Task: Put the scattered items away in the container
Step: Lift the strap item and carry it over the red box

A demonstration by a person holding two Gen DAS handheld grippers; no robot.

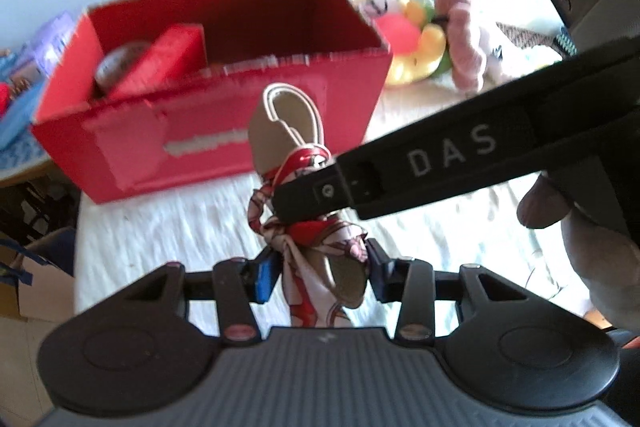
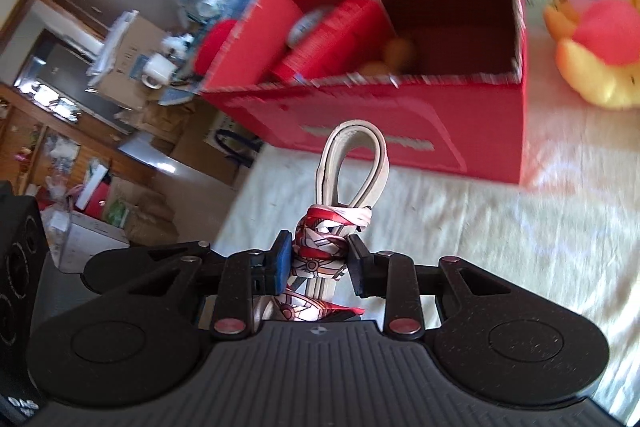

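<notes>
**Both claws on the scarf-tied strap**

We hold a beige looped strap (image 2: 352,163) bound with a red-and-white scarf (image 2: 320,247) above the white-covered counter (image 2: 480,227), just in front of the red box (image 2: 400,115). Our left claw (image 1: 320,267) is clamped on the scarf's lower bundle; our right claw (image 2: 318,263) pinches the knot. The box already holds a red carton (image 2: 332,39). A plush toy (image 2: 596,35) lies beside it.

Left gripper (image 1: 322,277) and right gripper (image 2: 318,269) are both clamped, side by side.
</notes>
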